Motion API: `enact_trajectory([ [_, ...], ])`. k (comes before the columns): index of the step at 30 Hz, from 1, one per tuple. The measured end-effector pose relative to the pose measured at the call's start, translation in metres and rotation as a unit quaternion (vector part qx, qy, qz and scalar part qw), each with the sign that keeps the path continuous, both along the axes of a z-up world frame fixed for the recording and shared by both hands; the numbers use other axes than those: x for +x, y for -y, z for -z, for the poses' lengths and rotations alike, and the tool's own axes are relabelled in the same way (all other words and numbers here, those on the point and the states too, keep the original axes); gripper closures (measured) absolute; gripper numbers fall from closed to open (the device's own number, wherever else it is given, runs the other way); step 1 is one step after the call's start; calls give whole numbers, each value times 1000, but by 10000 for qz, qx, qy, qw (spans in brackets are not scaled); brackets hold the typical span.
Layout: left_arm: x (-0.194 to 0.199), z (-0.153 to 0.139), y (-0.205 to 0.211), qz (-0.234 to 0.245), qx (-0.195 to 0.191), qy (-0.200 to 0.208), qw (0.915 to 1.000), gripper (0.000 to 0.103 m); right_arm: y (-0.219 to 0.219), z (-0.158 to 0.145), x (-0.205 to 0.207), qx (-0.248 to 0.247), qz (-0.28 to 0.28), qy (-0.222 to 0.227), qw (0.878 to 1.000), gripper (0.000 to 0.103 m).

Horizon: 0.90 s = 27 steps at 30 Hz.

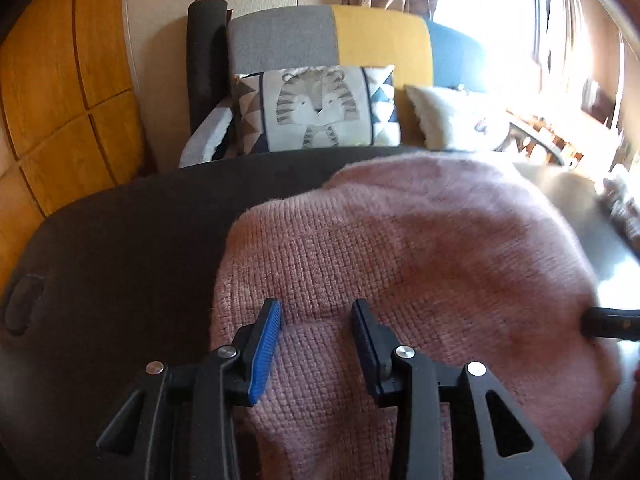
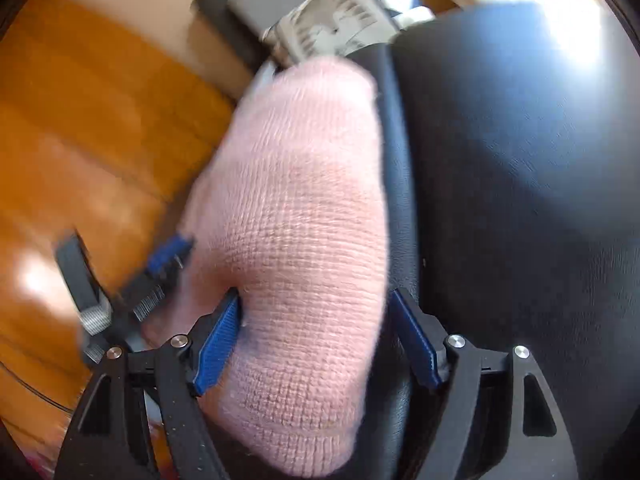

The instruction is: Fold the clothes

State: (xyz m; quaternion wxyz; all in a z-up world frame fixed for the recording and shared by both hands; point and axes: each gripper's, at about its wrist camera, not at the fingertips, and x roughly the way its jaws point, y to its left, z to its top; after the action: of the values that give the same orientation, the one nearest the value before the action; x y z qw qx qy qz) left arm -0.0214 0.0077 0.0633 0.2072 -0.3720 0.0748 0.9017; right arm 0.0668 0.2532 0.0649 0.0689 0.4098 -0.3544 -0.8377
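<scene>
A pink knitted sweater (image 1: pixel 400 248) lies bunched on a dark padded surface (image 1: pixel 120 240). My left gripper (image 1: pixel 316 316) stands over its near part, open, with a low ridge of knit between the fingers; the blue pad's face shows bare. A black finger of the right gripper (image 1: pixel 608 322) pokes in at the sweater's right edge. In the right wrist view a thick fold of the sweater (image 2: pixel 296 200) sits between the fingers of my right gripper (image 2: pixel 316 312). It is open: the left pad touches the knit and the right pad stands apart. The left gripper (image 2: pixel 160 272) appears blurred at the left.
Behind the dark surface stands a grey, yellow and blue armchair (image 1: pixel 320 36) with a tiger cushion (image 1: pixel 316 108) and a white fluffy cushion (image 1: pixel 452 120). A dark rolled mat (image 1: pixel 206 60) leans beside it. Wooden floor (image 1: pixel 60 100) lies left; a bright window is right.
</scene>
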Motion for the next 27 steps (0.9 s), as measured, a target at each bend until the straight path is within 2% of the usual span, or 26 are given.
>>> enact_trajectory([
  [2, -2, -9, 11, -6, 290, 43, 9996, 66, -7, -8, 8, -41, 76, -218, 9997, 26],
  [5, -17, -22, 36, -157, 901, 129, 9957, 66, -12, -33, 15, 454, 119, -574, 9972, 26],
  [7, -32, -22, 50, -70, 1390, 469, 9892, 65, -16, -43, 11, 475, 95, -680, 9965, 26],
  [9, -49, -17, 56, -8, 1486, 851, 9852, 65, -21, -50, 4, 451, 86, -740, 9962, 26],
  [12, -65, -8, 62, -36, 1485, 1162, 9820, 65, -29, -51, -10, 381, 47, -620, 9973, 26],
  [17, -80, 11, 77, -59, 1861, 1881, 9643, 65, -30, -39, -27, 221, -43, -385, 9990, 26],
  [20, -85, 29, 87, -41, 2178, 2418, 9456, 63, -27, -32, -29, 213, -146, -321, 9992, 26],
  [21, -86, 36, 89, -58, 2316, 2574, 9381, 59, -27, -30, -30, 224, -178, -299, 9991, 26],
  [25, -90, 58, 98, -72, 3032, 3162, 8989, 52, -32, -24, -33, 74, -157, -277, 9995, 26],
  [26, -89, 61, 99, -70, 3183, 3215, 8918, 51, -33, -23, -33, 21, -119, -273, 9996, 26],
  [27, -88, 63, 100, -68, 3260, 3215, 8890, 51, -35, -23, -32, 10, -35, -289, 9996, 26],
])
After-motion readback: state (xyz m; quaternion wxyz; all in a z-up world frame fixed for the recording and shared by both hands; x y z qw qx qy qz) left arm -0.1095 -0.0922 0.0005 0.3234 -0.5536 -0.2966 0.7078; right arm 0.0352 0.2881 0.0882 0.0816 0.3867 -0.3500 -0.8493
